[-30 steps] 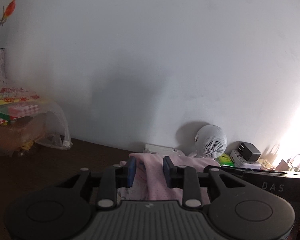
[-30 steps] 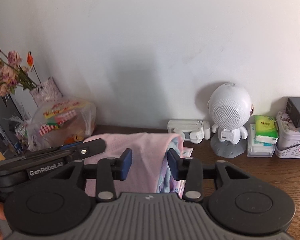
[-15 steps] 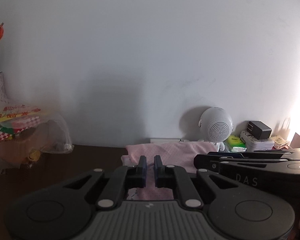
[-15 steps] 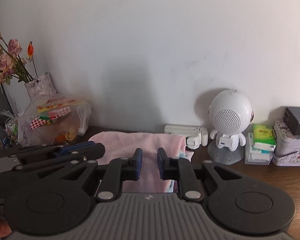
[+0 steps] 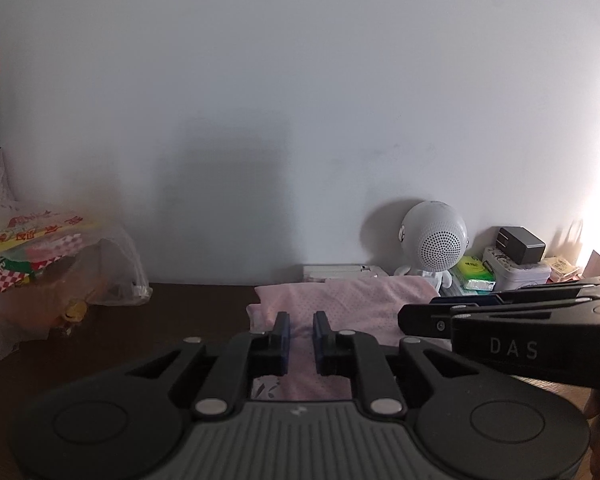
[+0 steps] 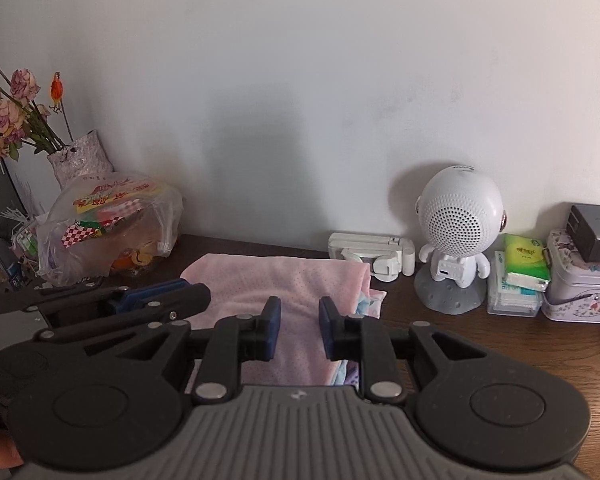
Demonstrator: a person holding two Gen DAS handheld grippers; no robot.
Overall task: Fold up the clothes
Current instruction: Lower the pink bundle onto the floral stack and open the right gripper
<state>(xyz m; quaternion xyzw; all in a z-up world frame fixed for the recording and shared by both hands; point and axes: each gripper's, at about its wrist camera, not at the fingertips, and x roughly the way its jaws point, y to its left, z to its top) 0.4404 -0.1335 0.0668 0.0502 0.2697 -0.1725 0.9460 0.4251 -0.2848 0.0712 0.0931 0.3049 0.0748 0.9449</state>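
A folded pink garment [image 6: 284, 280] lies flat on the dark wooden table [image 6: 508, 344], with a patterned layer showing at its right edge. My right gripper [image 6: 300, 320] hovers over its near part, jaws opening, and the pads pinch nothing. In the left wrist view the same pink garment [image 5: 340, 304] lies ahead. My left gripper [image 5: 301, 330] is over its near left part, jaws opening from a narrow gap with only cloth seen behind it. The grippers sit side by side: the right gripper [image 5: 496, 320] shows from the side, as does the left gripper [image 6: 148, 300].
Against the white wall stand a white robot-shaped speaker [image 6: 458, 220], a white folded stand [image 6: 370, 250], tissue packs [image 6: 526, 260] and a tin box [image 6: 580, 288] with a charger on it. A plastic bag of snacks [image 6: 108, 224] and a vase of dried flowers [image 6: 80, 156] sit at the left.
Both grippers' jaws narrowed, then widened slightly. The garment, draped and bunched a second ago, now lies flat. The left gripper has drawn level beside the right one.
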